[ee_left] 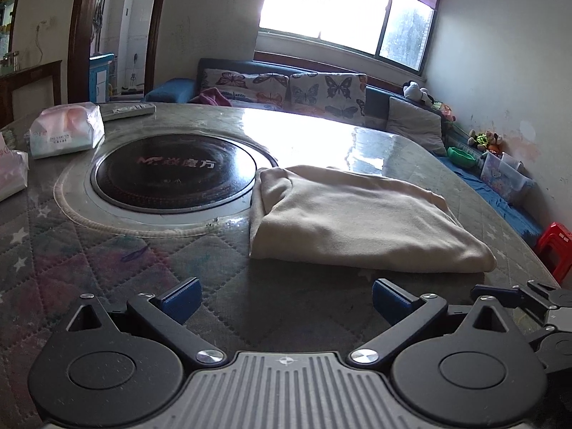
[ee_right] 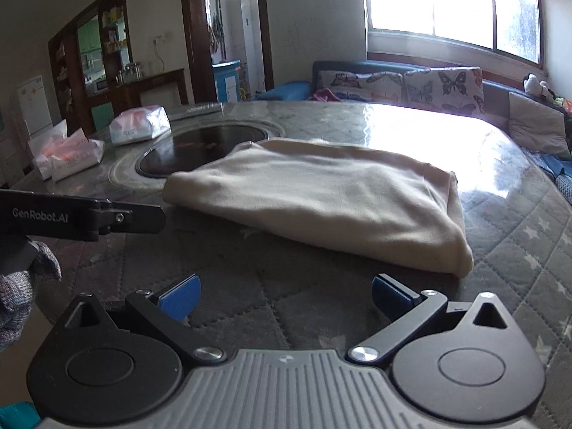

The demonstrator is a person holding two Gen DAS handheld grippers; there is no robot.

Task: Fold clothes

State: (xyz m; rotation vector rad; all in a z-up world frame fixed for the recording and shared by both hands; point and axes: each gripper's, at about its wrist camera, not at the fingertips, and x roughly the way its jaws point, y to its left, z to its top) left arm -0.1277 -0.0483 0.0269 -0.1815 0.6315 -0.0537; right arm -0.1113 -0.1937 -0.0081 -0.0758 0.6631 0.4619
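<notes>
A cream garment lies folded into a thick rectangle on the quilted table, its left edge over the rim of the round cooktop. It also shows in the right wrist view. My left gripper is open and empty, just short of the garment's near edge. My right gripper is open and empty, in front of the garment's near right corner. The left gripper's body shows at the left of the right wrist view, beside a gloved hand.
A black round induction cooktop is set in the table. Tissue packs and a remote lie at the far left. A butterfly-cushion sofa, toys and a red stool stand beyond the table.
</notes>
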